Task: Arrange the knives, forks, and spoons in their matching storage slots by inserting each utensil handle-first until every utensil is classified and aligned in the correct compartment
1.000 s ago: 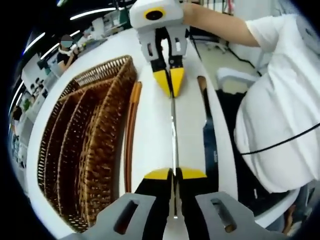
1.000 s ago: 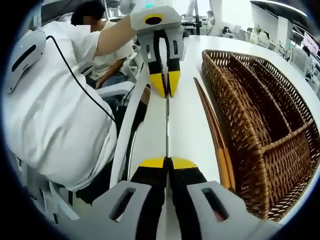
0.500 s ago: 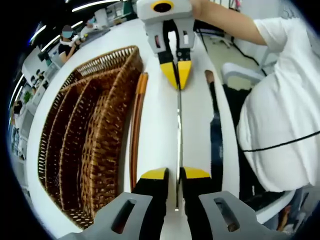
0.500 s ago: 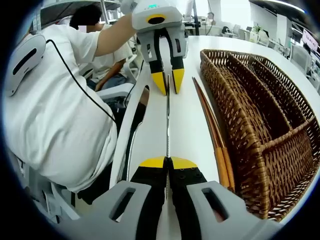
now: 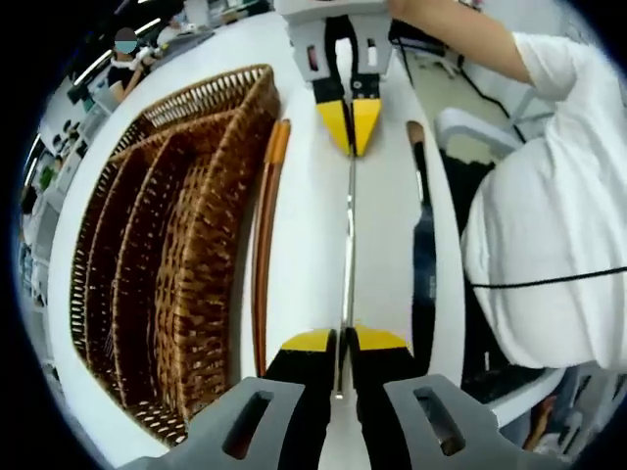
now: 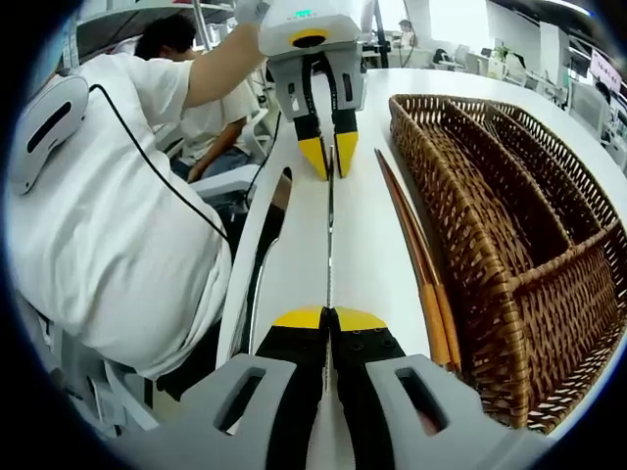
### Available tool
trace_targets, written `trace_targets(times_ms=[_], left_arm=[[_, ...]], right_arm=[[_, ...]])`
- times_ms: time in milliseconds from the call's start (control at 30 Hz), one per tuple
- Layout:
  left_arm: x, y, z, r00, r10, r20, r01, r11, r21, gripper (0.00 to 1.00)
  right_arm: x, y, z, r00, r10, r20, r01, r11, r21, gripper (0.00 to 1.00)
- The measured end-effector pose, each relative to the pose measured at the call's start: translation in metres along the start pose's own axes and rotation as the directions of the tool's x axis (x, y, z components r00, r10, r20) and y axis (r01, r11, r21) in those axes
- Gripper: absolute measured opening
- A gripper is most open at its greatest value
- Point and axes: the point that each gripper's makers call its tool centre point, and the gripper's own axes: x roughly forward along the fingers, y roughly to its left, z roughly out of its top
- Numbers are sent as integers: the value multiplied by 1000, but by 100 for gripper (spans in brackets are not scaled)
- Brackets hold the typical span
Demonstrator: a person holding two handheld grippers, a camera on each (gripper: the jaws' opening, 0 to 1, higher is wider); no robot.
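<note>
A thin metal utensil (image 5: 348, 245), seen edge-on, lies lengthwise on the white table (image 5: 304, 196), and each gripper holds one end. My left gripper (image 5: 343, 340) is shut on the near end at the bottom of the left gripper view. My right gripper (image 5: 352, 147) pinches the far end at the top. In the right gripper view the same utensil (image 6: 329, 235) runs from my right gripper (image 6: 328, 317) up to the left gripper (image 6: 328, 168). The brown wicker basket (image 5: 147, 245) with long compartments lies beside it, also seen as the basket (image 6: 509, 225).
Two wooden sticks (image 5: 265, 235) lie between the utensil and the basket. A dark knife with a wooden handle (image 5: 423, 245) rests near the table edge. A person in a white shirt (image 5: 549, 225) stands at that edge. Other people sit far behind.
The left jaws stood apart around the utensil half a second ago and have now narrowed onto it. The right gripper has kept its hold. Both views have shifted slightly.
</note>
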Motion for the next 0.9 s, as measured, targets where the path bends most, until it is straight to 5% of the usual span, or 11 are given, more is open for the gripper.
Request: trace_targets(times_ms=[900], left_arm=[[-3, -5, -8, 999, 18, 29, -18, 1000, 22, 3]], right_arm=[[3, 8, -5, 997, -32, -69, 32, 999, -5, 3]])
